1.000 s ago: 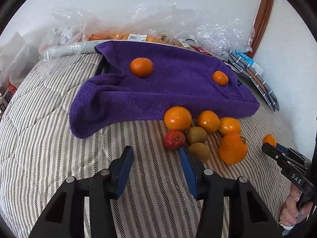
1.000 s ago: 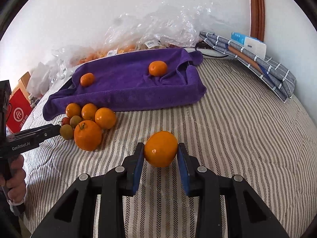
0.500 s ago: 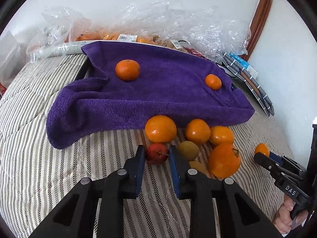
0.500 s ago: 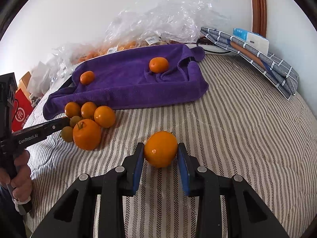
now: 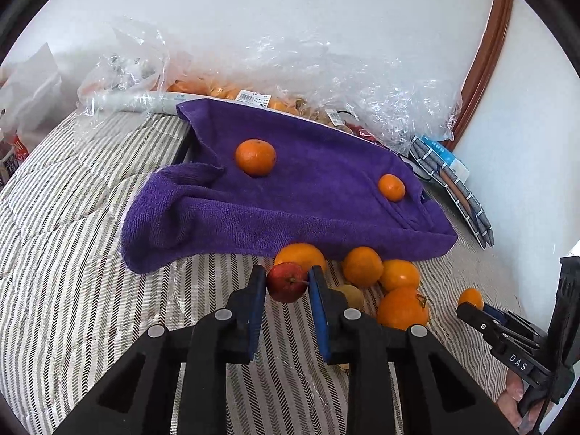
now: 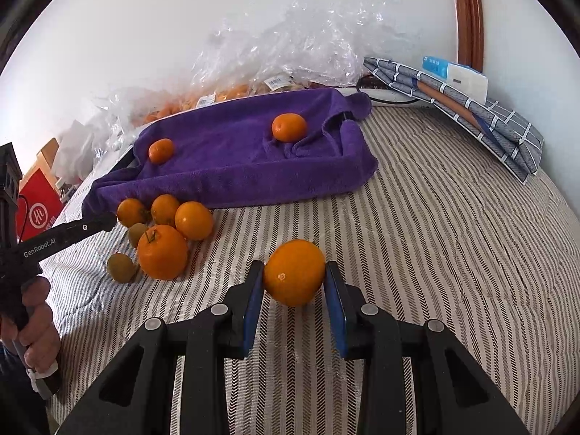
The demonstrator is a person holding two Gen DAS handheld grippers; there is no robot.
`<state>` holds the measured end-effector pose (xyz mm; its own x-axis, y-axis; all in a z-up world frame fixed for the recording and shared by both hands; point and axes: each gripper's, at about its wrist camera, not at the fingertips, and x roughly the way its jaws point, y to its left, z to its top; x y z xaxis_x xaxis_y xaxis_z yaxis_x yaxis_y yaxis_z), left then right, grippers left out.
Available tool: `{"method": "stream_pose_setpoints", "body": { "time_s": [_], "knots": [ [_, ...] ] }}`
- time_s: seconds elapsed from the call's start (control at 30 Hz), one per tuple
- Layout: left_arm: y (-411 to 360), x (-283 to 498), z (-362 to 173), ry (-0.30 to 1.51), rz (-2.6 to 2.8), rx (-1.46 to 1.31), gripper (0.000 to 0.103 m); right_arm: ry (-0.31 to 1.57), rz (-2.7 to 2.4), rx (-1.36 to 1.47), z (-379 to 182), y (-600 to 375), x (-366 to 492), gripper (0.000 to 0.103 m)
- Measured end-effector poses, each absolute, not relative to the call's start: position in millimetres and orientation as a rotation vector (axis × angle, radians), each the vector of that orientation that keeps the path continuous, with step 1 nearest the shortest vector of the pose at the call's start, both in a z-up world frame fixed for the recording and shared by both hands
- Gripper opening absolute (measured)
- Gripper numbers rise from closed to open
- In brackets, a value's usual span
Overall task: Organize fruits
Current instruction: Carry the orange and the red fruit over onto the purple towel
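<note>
Though gripped, red fruit (image 5: 287,282) half-hidden.

A folded checked cloth (image 6: 471,108) and red box (image 6: 38,210) lie on the striped bedcover (image 6: 453,235).

My blue-padded left gripper (image 5: 286,282) around a red apple (image 5: 287,282), orange fruit (image 5: 362,265) beside a purple towel (image 5: 308,210), grey-and-white striped bedcover (image 5: 72,253) beneath.

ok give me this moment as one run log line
left gripper: shut on red apple | right gripper: shut on orange | purple towel: two mandarins on it | fruit pile: at towel's near edge
</note>
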<state>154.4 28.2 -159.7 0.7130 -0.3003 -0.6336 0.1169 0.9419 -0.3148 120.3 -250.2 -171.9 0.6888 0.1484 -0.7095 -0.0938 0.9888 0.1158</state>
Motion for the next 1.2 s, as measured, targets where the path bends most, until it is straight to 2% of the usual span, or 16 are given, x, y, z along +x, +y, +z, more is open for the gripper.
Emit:
{"method": "stream_pose_setpoints", "body": {
  "time_s": [0.57, 0.77, 1.0, 1.2],
  "knots": [
    [42, 145, -147, 0.664, -0.173, -0.291, 0.023, 0.785, 0.098, 0.105, -167, -251, 118, 0.033],
    [58, 142, -128, 0.648, -0.170, -0.296, 0.023, 0.729, 0.125, 0.113, -140, -243, 132, 0.033],
    [64, 167, -99, 0.597, -0.136, -0.244, 0.023, 0.663, 0.154, 0.114, -114, -235, 169, 0.033],
    [62, 204, -97, 0.603, -0.120, -0.248, 0.023, 0.643, 0.142, 0.087, -108, -226, 201, 0.033]
  ]
}}
